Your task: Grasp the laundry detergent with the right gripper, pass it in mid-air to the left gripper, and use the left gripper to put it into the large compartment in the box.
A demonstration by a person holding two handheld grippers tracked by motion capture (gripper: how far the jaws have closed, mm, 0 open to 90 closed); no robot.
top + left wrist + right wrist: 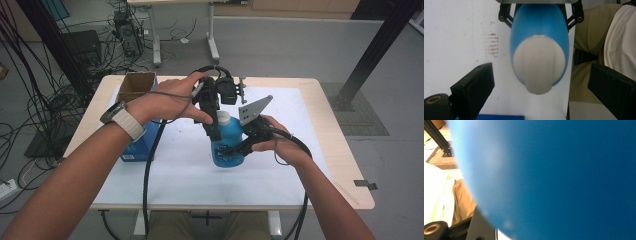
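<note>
A blue bottle [226, 147] with a white cap [223, 118] stands on the white sheet in the middle of the table. My right gripper [239, 148] comes in from the right and is shut on the bottle's body; in the right gripper view the blue bottle [549, 180] sits right up against the camera. My left gripper [218, 124] points down over the cap. In the left gripper view the cap [539, 65] lies between its two black fingers [474, 85], which stand wide apart and clear of it. The left gripper [541, 87] is open.
An open cardboard box [136, 85] stands at the table's back left, with a blue box [139, 146] in front of it under the left forearm. The white sheet [300, 130] covers most of the wooden table [345, 165]. Cables and equipment lie on the floor beyond.
</note>
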